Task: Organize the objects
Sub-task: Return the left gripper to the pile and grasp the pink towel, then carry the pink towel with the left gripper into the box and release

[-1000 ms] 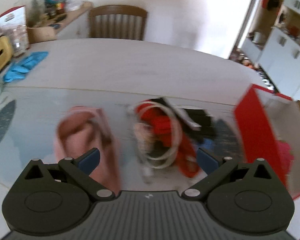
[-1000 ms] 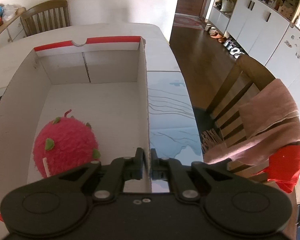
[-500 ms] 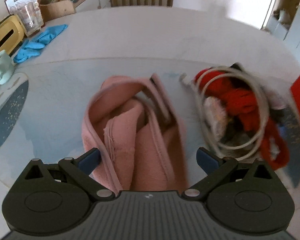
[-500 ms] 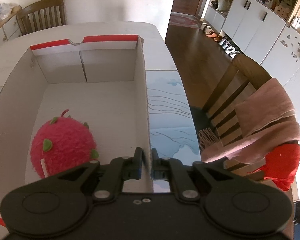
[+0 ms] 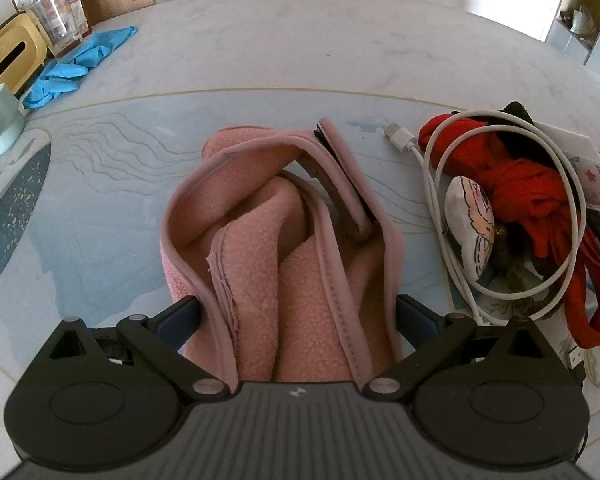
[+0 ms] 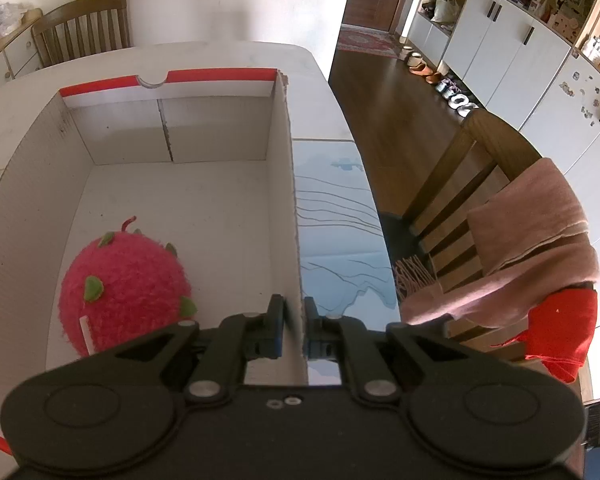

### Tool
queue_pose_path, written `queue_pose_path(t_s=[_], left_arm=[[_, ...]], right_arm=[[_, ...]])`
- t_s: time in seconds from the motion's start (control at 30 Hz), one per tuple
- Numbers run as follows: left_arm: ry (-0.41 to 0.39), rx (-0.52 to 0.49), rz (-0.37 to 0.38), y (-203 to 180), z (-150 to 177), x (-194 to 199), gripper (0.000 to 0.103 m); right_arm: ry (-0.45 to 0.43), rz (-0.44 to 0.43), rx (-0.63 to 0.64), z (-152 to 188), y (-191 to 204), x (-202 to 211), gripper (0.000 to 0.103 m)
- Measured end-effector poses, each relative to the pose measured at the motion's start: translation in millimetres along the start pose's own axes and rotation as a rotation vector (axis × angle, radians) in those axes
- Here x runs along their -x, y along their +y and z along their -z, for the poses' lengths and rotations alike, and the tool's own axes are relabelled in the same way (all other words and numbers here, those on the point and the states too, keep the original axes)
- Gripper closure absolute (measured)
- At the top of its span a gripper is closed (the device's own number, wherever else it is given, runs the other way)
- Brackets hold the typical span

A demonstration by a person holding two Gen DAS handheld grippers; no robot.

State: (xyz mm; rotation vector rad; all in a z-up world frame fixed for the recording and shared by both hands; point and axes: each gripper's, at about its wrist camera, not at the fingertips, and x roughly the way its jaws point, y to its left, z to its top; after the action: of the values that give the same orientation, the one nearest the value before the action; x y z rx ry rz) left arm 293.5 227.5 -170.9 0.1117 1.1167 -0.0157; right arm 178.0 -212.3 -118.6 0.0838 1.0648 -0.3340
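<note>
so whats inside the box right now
Only a pink plush fruit shows inside the box, near its left wall. The rest of the visible floor is bare. The right gripper, shut on the right wall, hides the near corner.

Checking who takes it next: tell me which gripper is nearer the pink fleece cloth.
Left. The left gripper straddles the pink fleece cloth, fingers open either side. The right gripper is clamped on the cardboard box wall.

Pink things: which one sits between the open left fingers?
The pink fleece garment on the table mat; the fuzzy pink plush ball lies inside the cardboard box.
</note>
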Motion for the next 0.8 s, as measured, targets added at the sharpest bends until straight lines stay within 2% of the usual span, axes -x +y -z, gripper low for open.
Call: queue_pose_path(t_s=[0.07,0.17,0.33,0.4,0.6,0.8], left_arm=[[-0.002,-0.002,-0.002,-1,1,0,0.002],[-0.010,0.007,0.007,0,2,4,0.016],[-0.025,-0.005,-0.018,-1,4,14,0.062],[-0.032,-0.013,-0.030,1,6,16,0.069],[-0.061,0.000,-0.036,6,11,38,0.074],[-0.111,-0.026,0.035,-6,13,86,0.074]], right_arm=[[-0.001,0.000,0.000,0,-1,0,0.096],[-0.002,0.000,0.001,0,-1,0,0.096],[-0.004,-0.001,0.006,0,0,0,0.096],[-0.005,-0.001,0.009,0,0,0,0.096],[-0.006,0.012,0.032,1,5,0,0.096],[-0.010,0.009,0.046,1,5,1,0.096]])
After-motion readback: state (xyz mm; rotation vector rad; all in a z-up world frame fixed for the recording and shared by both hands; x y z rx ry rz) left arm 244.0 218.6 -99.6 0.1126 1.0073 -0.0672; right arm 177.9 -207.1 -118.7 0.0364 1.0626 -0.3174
